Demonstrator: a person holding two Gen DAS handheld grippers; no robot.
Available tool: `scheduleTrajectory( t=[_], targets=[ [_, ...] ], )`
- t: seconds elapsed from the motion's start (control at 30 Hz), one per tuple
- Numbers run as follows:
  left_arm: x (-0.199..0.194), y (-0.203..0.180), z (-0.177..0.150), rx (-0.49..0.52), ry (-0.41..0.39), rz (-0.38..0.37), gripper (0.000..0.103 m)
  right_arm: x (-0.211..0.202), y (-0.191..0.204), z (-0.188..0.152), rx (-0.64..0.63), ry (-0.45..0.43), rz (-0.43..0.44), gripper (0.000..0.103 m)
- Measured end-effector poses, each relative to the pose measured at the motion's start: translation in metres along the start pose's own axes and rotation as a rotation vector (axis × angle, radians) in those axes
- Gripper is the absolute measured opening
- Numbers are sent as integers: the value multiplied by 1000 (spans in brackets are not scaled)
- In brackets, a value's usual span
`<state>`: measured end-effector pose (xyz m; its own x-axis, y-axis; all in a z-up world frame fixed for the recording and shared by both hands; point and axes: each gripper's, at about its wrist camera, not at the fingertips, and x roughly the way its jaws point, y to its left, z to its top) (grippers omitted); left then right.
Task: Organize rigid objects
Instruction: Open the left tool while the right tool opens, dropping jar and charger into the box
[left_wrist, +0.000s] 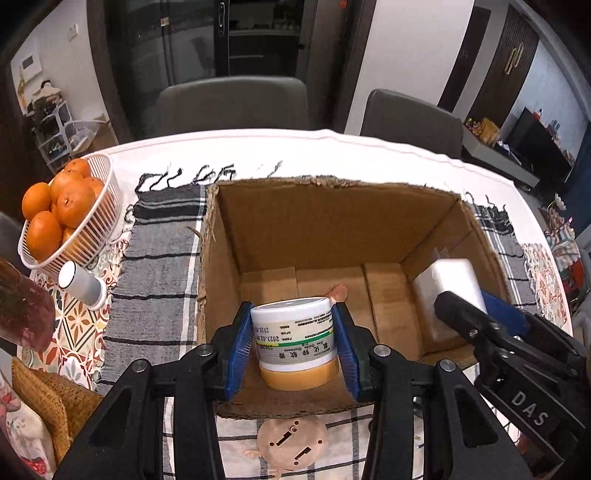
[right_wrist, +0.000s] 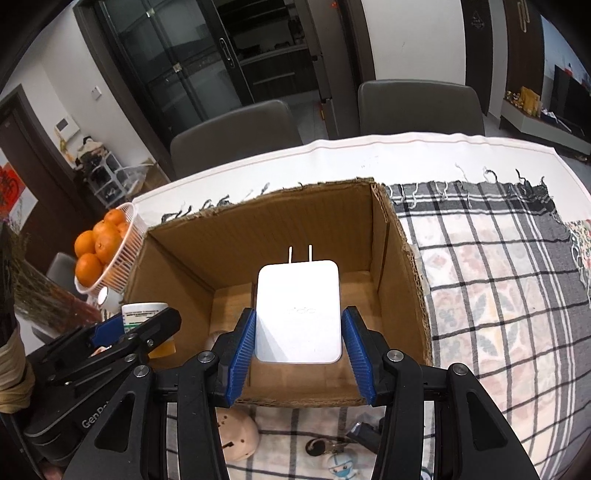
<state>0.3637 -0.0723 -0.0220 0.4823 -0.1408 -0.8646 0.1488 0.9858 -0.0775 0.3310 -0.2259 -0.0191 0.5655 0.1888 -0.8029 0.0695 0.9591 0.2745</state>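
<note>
An open cardboard box stands on the table. My left gripper is shut on a white ointment jar with a yellow base, held over the box's near left corner. The jar also shows in the right wrist view. My right gripper is shut on a white plug adapter, prongs pointing away, held over the box's right side. The adapter shows in the left wrist view. A tan object lies on the box floor.
A white basket of oranges and a small white cylinder stand left of the box. A pink figure's head lies in front of the box, beside keys and a small charm. Chairs stand behind the table.
</note>
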Motion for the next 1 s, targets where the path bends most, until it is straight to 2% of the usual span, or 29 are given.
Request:
scheduleTrajectory(
  t=[0.27,0.67,0.77,1.0],
  targets=[
    [-14,-3,-5,9,-44,1,43,-7,-4,-1,-3,-10,-14,50],
    [-63,-4,-27,41,-141,-13,43,-51,3,-15,-17,-91,0,50],
    [-72,-3,-35,47,-164,-5,46,-61,5,-20,-21,-109,-2,50],
    [-86,-4,-53,66,-191,7,46,-81,8,-33,-30,-137,-11,50]
  ],
)
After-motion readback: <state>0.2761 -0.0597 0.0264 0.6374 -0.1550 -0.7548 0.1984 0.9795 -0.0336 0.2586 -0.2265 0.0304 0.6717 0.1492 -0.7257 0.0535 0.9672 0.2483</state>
